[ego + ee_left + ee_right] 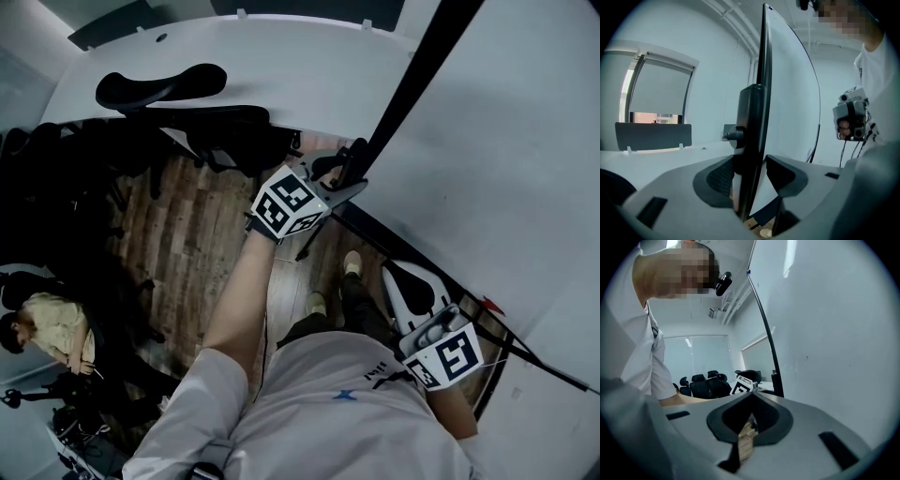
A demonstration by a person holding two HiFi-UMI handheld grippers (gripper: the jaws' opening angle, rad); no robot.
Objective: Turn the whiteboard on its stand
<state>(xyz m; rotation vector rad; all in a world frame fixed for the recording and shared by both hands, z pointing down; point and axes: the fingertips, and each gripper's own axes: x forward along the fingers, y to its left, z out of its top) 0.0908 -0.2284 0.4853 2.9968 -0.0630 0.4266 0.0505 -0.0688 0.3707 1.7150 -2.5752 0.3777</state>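
Seemingly the turn is only in its early part: the left tool is pinching the black edge frame of the whiteboard, one pad on each face, so a hold is taken, but the pictures do not show how far the board has swung on its stand. The board stands upright on the wooden floor, filling the right side of the head view, with its framed edge just beside the near edge of the white tabletop. The right tool hangs low by the person's hip, its jaws pressed together on nothing, taking no part. What is left, I judge, is to push or pull that edge round. In the way are the stand's dark base bar, with the person's own shoes close to it, and the office chairs crowded along the tabletop's edge; a seated person is well apart.
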